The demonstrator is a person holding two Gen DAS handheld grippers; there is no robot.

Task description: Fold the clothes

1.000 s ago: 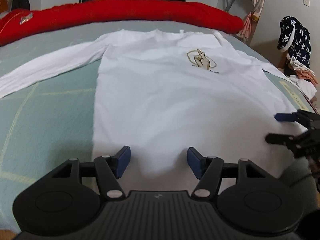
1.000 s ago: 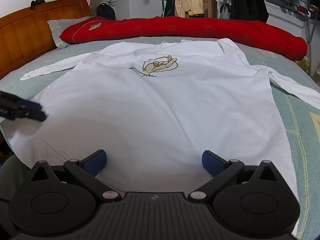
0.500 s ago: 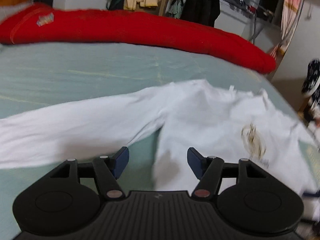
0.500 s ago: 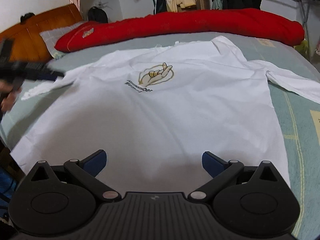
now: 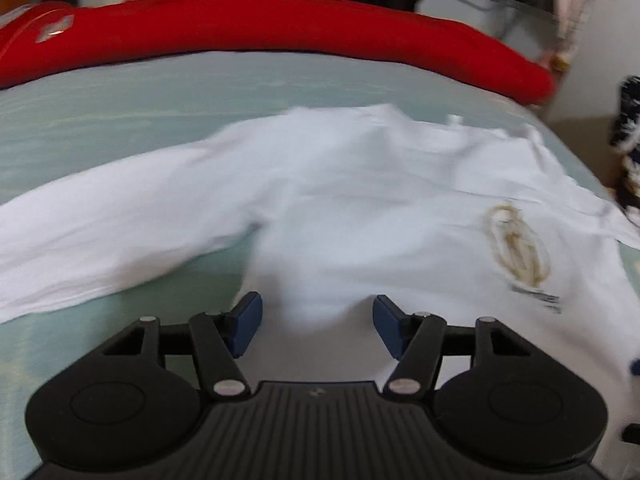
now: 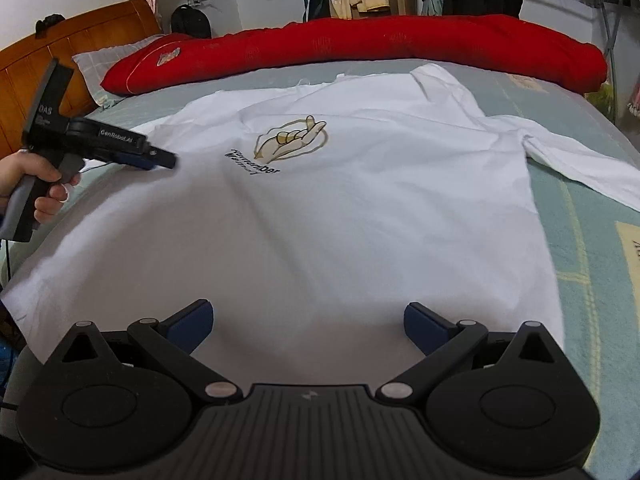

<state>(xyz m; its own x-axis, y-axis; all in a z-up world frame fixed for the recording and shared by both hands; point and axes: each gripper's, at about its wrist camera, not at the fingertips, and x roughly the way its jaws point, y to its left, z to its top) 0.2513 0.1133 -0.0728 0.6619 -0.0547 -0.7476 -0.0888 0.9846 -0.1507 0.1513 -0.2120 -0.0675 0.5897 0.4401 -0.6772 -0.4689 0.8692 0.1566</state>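
Observation:
A white long-sleeved shirt (image 6: 360,220) with a gold hand print (image 6: 292,140) lies spread flat, front up, on the bed. My right gripper (image 6: 308,316) hovers open over its near hem, nothing between the fingers. My left gripper (image 5: 316,316) is open above the shirt's (image 5: 360,200) side, just right of the armpit where the left sleeve (image 5: 120,220) runs off to the left. In the right wrist view the left gripper (image 6: 168,159) shows at the shirt's left edge, held by a hand (image 6: 24,176). The right sleeve (image 6: 580,160) stretches off to the right.
A long red quilt (image 6: 360,44) lies rolled along the far side of the pale green sheet (image 6: 580,240). A wooden headboard (image 6: 80,40) and a pillow (image 6: 104,64) are at the far left. Hanging clothes stand behind the bed. A dark patterned garment (image 5: 628,120) is beyond the bed's right edge.
My left gripper has travelled from the shirt's hem up along its left side to the armpit, still open. The right gripper has hardly moved.

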